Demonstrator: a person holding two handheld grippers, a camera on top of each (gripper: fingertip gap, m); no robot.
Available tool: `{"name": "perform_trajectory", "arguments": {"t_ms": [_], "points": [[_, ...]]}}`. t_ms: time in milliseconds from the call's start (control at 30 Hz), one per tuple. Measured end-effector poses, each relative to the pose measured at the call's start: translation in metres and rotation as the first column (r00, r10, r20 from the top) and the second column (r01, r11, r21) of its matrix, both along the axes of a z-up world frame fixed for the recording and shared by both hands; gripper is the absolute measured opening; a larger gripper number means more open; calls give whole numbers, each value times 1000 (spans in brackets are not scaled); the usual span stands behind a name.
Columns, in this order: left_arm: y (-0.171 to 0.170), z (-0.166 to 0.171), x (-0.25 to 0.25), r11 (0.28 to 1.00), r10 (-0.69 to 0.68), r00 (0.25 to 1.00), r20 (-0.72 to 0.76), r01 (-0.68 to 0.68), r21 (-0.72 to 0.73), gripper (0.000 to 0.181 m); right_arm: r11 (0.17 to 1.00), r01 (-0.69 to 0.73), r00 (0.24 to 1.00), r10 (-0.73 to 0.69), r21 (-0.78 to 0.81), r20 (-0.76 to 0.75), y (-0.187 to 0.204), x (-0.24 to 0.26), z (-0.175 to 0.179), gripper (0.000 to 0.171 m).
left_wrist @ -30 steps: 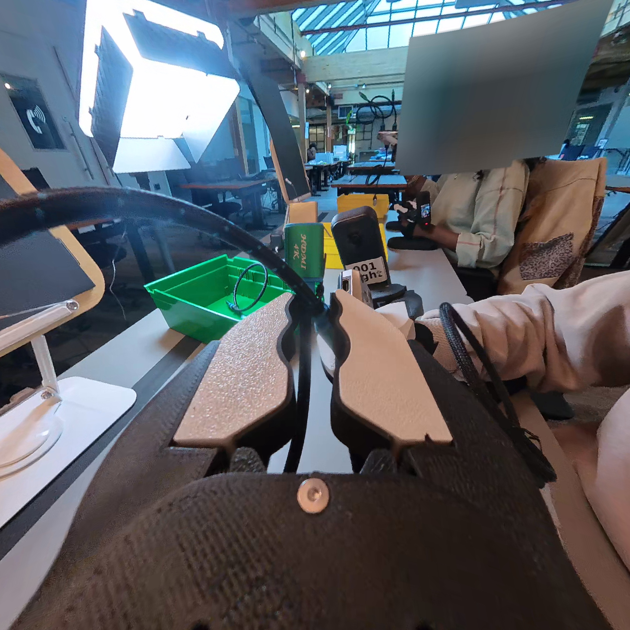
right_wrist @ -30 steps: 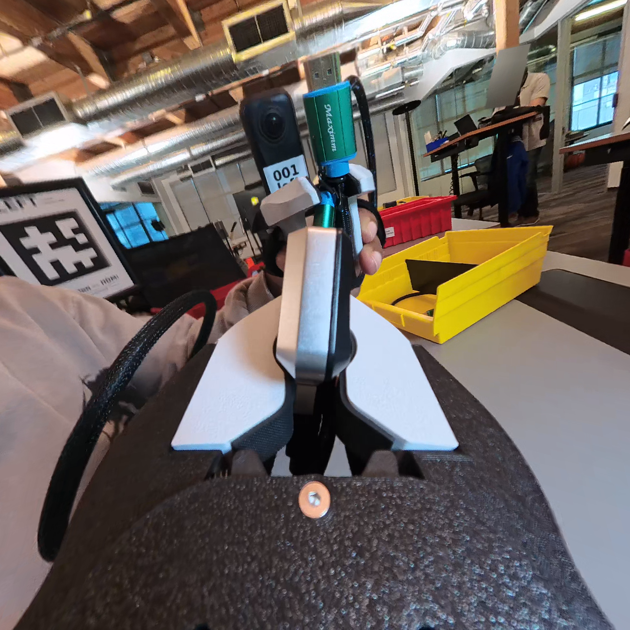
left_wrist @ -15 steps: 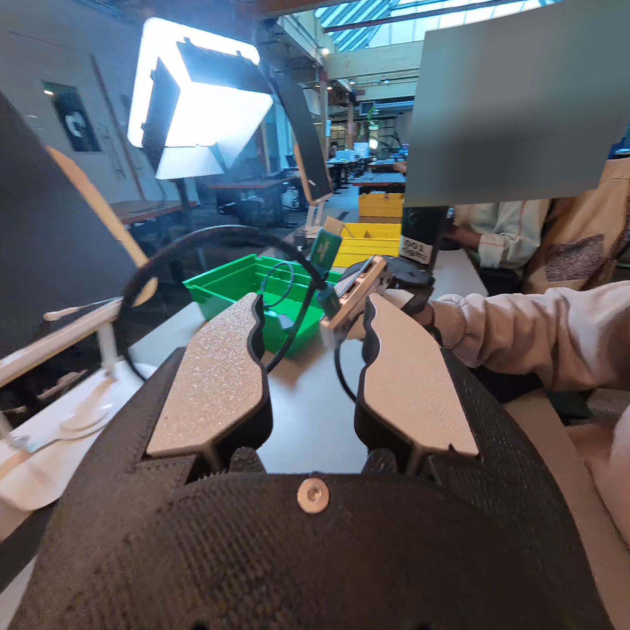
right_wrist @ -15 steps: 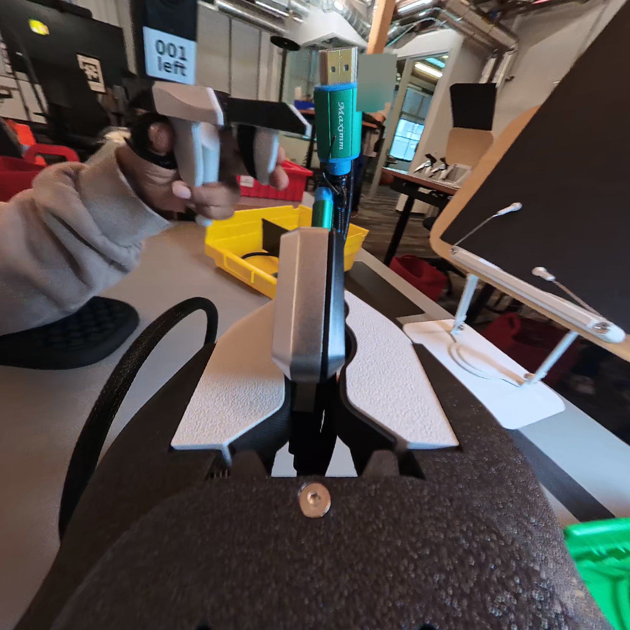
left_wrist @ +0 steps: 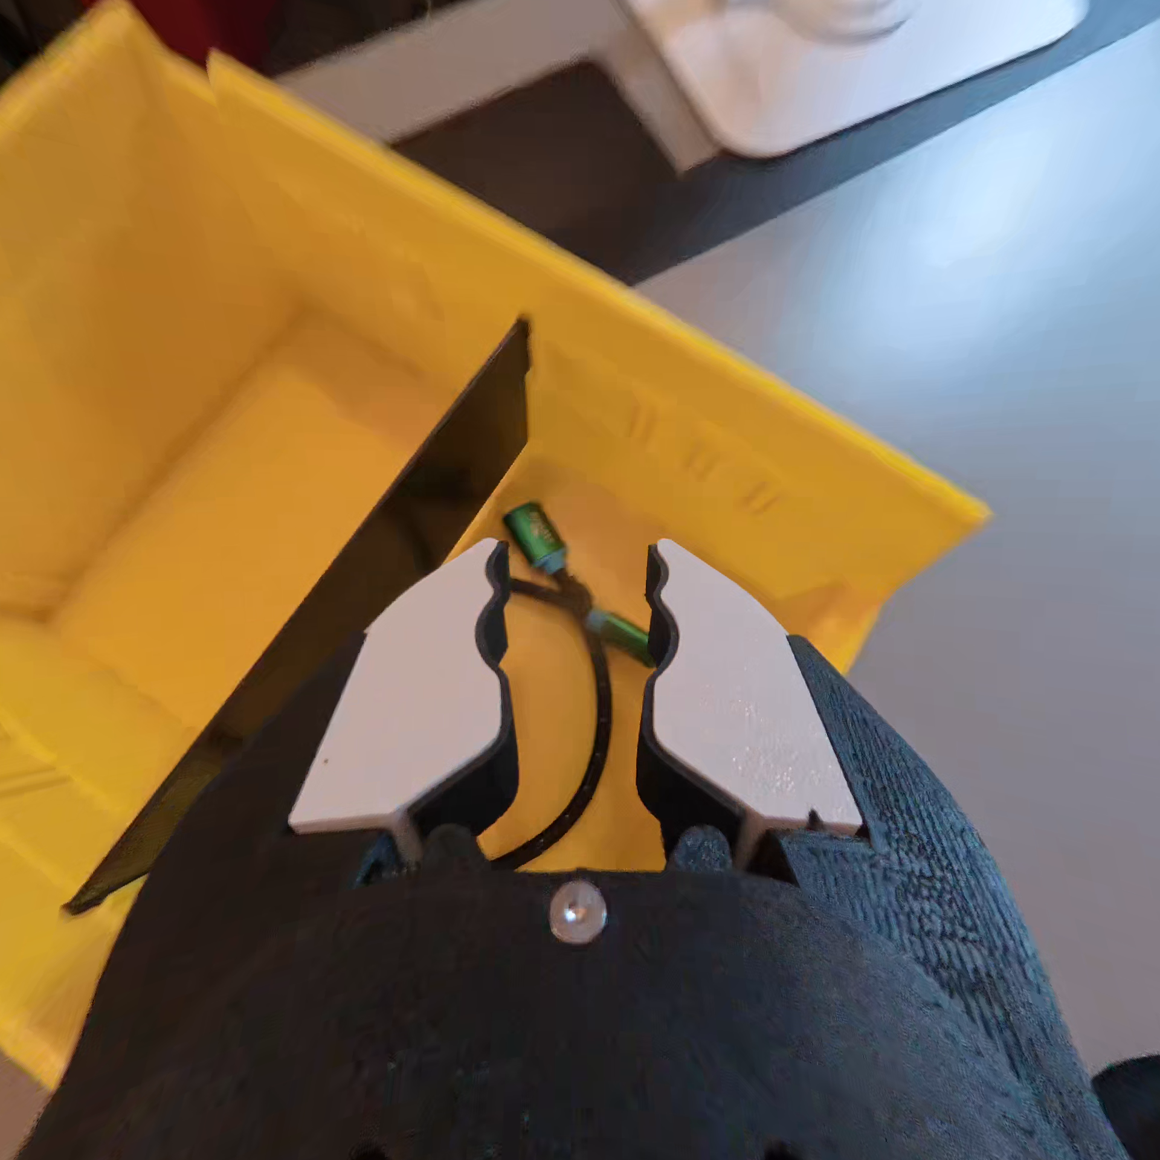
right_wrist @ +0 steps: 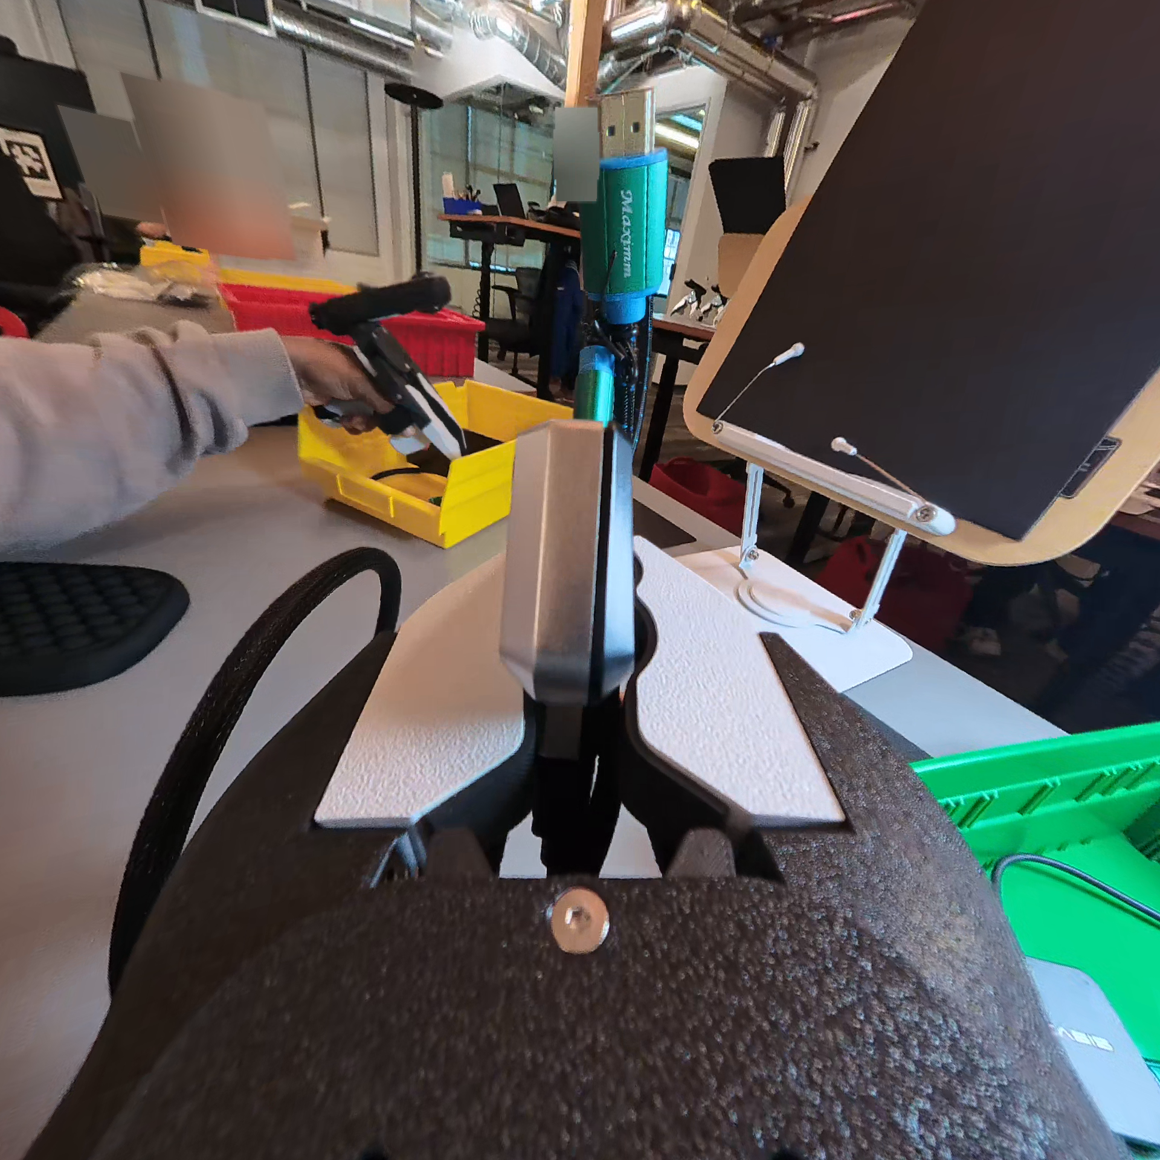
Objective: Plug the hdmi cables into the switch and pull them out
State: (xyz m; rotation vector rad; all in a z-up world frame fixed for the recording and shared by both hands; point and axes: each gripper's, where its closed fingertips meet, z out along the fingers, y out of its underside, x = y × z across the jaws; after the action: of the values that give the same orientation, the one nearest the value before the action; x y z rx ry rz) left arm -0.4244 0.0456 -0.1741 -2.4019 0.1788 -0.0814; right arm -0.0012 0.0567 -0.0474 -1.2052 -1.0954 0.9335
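My right gripper [right_wrist: 568, 565] is shut on the silver HDMI switch [right_wrist: 555, 552], held on edge above the table. A green plug [right_wrist: 593, 389] sits in the switch's top end. The cable's other green connector [right_wrist: 624, 232] stands free above it, and its black braided cable [right_wrist: 251, 659] loops to the left. My left gripper [left_wrist: 574, 552] is open and empty, pointing down into the yellow bin [left_wrist: 690, 408]. A second black cable [left_wrist: 596, 709] with two green connectors [left_wrist: 533, 530] lies in the bin just below its fingertips. The left gripper [right_wrist: 433, 433] also shows in the right wrist view.
A black divider [left_wrist: 439, 477] splits the yellow bin [right_wrist: 402, 496]. A green bin [right_wrist: 1067, 797] and a grey box [right_wrist: 1092, 1054] are at the near right. A dark board on a white stand [right_wrist: 941, 282] is at the right, a black pad [right_wrist: 63, 615] at the left, and red bins [right_wrist: 408, 326] behind. The tips of one gripper are about 45 cm away from the tips of the other.
My left gripper let go of the cable at the switch, opened, and swung over to point down into the yellow bin. My right gripper turned right, still holding the switch.
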Motion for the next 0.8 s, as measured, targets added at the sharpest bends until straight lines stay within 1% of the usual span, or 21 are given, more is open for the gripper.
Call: {"name": "perform_trajectory", "arguments": {"t_ms": [33,100,167,200,267,367,400,500,567,700,800], "points": [[1,-13,-7,998,25,1000,-2,-25,-49,43,1000,3,1000,-3,6,12,0,-1,-2,25],[3,-35,-13,991,61,998,13,-59,-123,48,1000,-5,1000,5,14,22,-2,-4,-5,25],[11,-46,-12,989,70,997,26,-66,-132,48,1000,-20,999,20,8,28,-4,-7,-8,24],[14,-51,-12,988,71,997,12,-69,-141,47,1000,-25,999,25,4,31,-5,-7,-9,24],[12,-66,-11,977,48,997,-54,-58,-204,39,1000,-26,999,25,3,43,-4,-8,-13,24],[17,-69,-10,977,52,994,-96,-70,-202,25,1000,-20,998,20,2,53,-4,-9,-16,24],[17,-69,-10,977,33,992,-122,-58,-205,21,1000,-22,998,22,-1,53,-4,-9,-17,24],[7,-68,-8,963,-28,983,-181,-22,-270,19,1000,-27,998,26,4,57,-6,-10,-17,24],[-1,-56,-4,963,-70,975,-212,10,-271,19,1000,-25,997,23,19,69,-8,-10,-19,24],[-22,-13,10,971,-153,938,-310,85,-223,19,999,-46,993,43,27,108,-16,-14,-30,24],[-33,34,29,986,-160,928,-338,133,-100,20,996,-70,989,63,53,130,-24,-21,-34,24]]}}
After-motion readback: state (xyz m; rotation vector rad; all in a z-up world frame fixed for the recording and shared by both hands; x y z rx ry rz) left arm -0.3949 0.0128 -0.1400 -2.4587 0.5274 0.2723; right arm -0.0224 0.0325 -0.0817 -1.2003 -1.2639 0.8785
